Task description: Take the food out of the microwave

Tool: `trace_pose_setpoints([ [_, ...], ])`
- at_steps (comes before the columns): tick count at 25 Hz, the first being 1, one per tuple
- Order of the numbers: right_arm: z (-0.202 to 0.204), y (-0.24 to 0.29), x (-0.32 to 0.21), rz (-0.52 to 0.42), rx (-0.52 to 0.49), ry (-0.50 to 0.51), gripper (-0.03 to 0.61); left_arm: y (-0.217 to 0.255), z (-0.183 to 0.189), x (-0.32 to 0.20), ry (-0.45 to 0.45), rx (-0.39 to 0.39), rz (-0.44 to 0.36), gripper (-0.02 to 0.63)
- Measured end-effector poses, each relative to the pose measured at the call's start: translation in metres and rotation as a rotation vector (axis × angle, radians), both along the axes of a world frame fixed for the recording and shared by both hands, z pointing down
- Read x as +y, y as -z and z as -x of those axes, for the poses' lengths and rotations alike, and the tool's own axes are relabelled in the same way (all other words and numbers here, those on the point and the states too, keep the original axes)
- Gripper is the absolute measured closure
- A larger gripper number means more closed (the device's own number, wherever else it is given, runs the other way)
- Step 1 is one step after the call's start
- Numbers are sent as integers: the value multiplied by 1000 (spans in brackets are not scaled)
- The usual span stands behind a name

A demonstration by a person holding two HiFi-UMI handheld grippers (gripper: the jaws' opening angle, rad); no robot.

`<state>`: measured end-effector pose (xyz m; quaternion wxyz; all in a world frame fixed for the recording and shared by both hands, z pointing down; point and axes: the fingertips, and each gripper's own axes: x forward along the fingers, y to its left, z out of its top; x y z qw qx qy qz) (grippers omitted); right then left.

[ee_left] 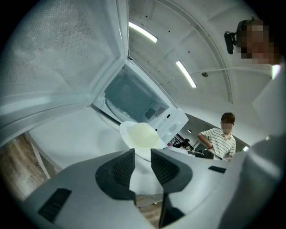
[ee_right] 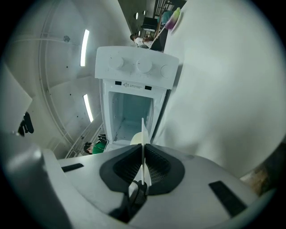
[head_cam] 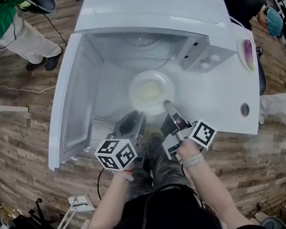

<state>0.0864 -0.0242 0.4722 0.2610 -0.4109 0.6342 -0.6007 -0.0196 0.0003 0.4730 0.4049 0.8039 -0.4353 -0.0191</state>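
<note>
1. The plate of food [head_cam: 151,90] is in front of the open cavity of the microwave [head_cam: 151,5], above the white bench [head_cam: 223,102]. The microwave door [head_cam: 71,96] is swung out to the left in the head view.
2. The plate is round, so no long axis can be stated. In the head view it lies about level, with the pale yellow food facing up.
3. The right tool [head_cam: 166,104] is pressed together on the plate's near rim. In the right gripper view the thin white rim [ee_right: 143,134] runs edge-on between its pads.
4. The left tool [head_cam: 135,119] has its jaws partly spread with nothing between them. It is just short of the plate's near-left edge [ee_left: 140,136] and does not touch it.
</note>
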Motion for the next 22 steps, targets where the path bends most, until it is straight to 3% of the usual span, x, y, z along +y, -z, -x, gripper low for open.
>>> trace_pose_setpoints([
  [11,-17,-21,33,35,-16,-59,541,-21,-15,24,-59,4,41,499],
  [22,-18,-46,57,68,-25,-87,541,-43,-17,45,-93,-66,38,499],
])
